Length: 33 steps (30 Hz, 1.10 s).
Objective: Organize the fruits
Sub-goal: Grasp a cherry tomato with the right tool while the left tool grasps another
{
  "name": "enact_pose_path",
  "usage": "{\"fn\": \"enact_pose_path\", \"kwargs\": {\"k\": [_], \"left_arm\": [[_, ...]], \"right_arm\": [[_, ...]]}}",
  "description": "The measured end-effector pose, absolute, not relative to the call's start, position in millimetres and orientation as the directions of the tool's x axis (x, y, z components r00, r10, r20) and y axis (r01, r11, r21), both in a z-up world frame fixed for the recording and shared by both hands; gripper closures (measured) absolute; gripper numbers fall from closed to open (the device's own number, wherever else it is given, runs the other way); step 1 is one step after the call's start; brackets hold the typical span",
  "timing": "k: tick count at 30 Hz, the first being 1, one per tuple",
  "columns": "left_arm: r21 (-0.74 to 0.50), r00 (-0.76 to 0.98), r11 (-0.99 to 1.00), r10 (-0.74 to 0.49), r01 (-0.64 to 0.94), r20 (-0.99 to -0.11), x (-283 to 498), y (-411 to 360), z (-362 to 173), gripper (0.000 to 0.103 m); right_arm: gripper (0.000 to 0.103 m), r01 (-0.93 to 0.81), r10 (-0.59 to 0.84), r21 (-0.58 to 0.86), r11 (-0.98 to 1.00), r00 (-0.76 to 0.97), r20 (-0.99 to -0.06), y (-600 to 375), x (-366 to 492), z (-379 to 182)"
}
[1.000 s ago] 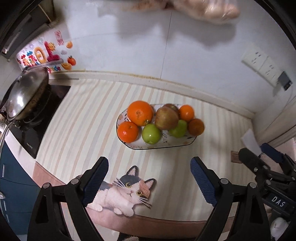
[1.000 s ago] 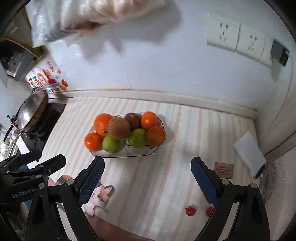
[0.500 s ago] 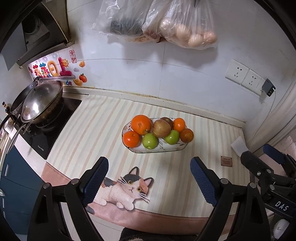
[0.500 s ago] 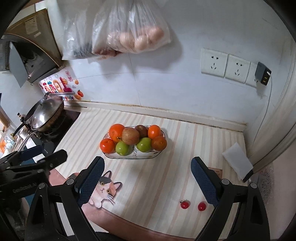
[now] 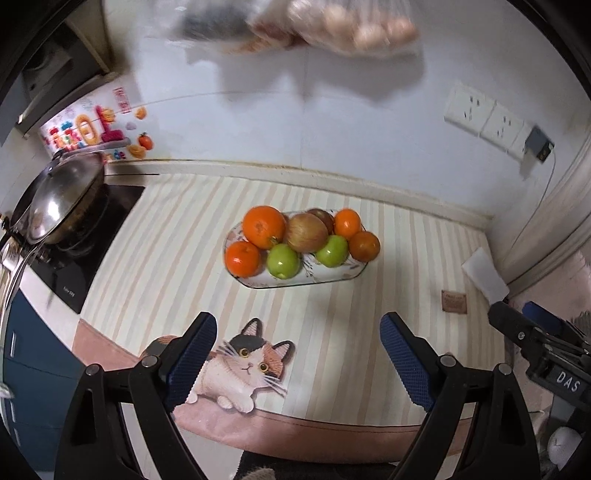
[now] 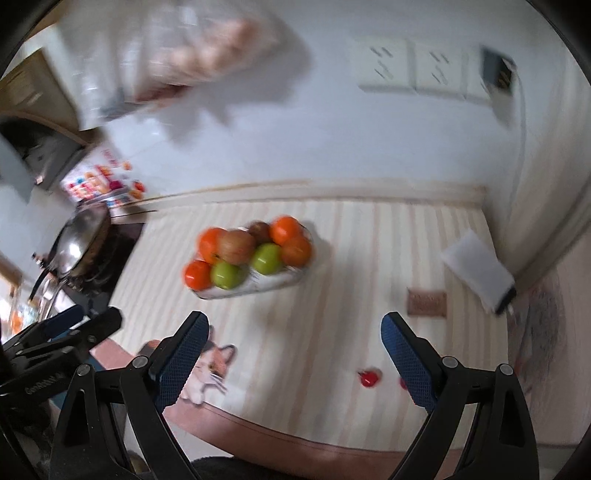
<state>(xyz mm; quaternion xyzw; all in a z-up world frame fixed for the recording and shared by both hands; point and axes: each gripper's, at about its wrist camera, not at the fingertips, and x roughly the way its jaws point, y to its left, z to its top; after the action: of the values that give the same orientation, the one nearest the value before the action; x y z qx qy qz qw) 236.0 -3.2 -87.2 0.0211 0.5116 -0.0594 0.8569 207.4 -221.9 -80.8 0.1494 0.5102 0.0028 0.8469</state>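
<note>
A patterned oval plate point(image 5: 325, 280) stands mid-counter on a striped mat, piled with oranges point(image 5: 264, 230), green apples point(image 5: 282, 261) and brownish apples point(image 5: 306, 232). The blurred right wrist view shows the same plate point(image 6: 266, 286). Two small red cherry tomatoes point(image 6: 369, 378) lie loose near the mat's front right; my right finger half hides one. My left gripper point(image 5: 297, 332) hangs open above the cat picture, short of the plate and holding nothing. My right gripper point(image 6: 295, 325) is open and holds nothing too. Each gripper shows at the edge of the other's view.
A steel wok point(image 5: 55, 199) sits on a black hob point(image 5: 85, 266) at the left. A white pad point(image 5: 484, 273) and a brown label point(image 5: 453, 301) lie at the right. Plastic bags point(image 5: 332, 26) hang on the wall, with sockets point(image 5: 484, 114) to their right.
Both grippers drew back from the plate, bringing the hanging bags into view, then came slightly nearer again. The right wrist view has rolled and blurred. Both pairs of jaws stayed wide.
</note>
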Motion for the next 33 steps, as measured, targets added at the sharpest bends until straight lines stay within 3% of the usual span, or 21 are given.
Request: {"fn": "enact_pose_path", "kwargs": {"k": [6, 9, 11, 14, 23, 26, 33], "left_arm": [[0.026, 0.350, 0.976, -0.054, 0.218, -0.935, 260, -51, -148, 0.012], [0.025, 0.276, 0.962, -0.053, 0.271, -0.960, 267, -76, -183, 0.012], [0.017, 0.236, 0.955, -0.056, 0.297, -0.970, 269, -90, -202, 0.012], [-0.008, 0.150, 0.937, -0.064, 0.349, -0.987, 269, -115, -234, 0.012], [-0.040, 0.040, 0.873, -0.068, 0.486, -0.997, 251, -169, -283, 0.012], [-0.064, 0.012, 0.860, -0.082, 0.506, -0.997, 246, -179, -289, 0.012], [-0.107, -0.031, 0.837, -0.108, 0.536, -0.994, 238, -206, -303, 0.016]], "right_arm": [[0.009, 0.316, 0.108, 0.228, 0.921, 0.355, -0.928, -276, 196, -161], [0.027, 0.393, 0.143, 0.256, 0.883, 0.293, -0.945, -299, 184, -210], [0.045, 0.438, 0.184, 0.295, 0.849, 0.279, -0.943, -312, 178, -237], [0.053, 0.474, 0.213, 0.321, 0.820, 0.268, -0.940, -321, 171, -264], [0.064, 0.451, 0.187, 0.278, 0.848, 0.236, -0.953, -324, 180, -304], [0.075, 0.421, 0.164, 0.248, 0.873, 0.225, -0.960, -323, 182, -306], [0.076, 0.444, 0.146, 0.235, 0.865, 0.226, -0.963, -336, 169, -301]]}}
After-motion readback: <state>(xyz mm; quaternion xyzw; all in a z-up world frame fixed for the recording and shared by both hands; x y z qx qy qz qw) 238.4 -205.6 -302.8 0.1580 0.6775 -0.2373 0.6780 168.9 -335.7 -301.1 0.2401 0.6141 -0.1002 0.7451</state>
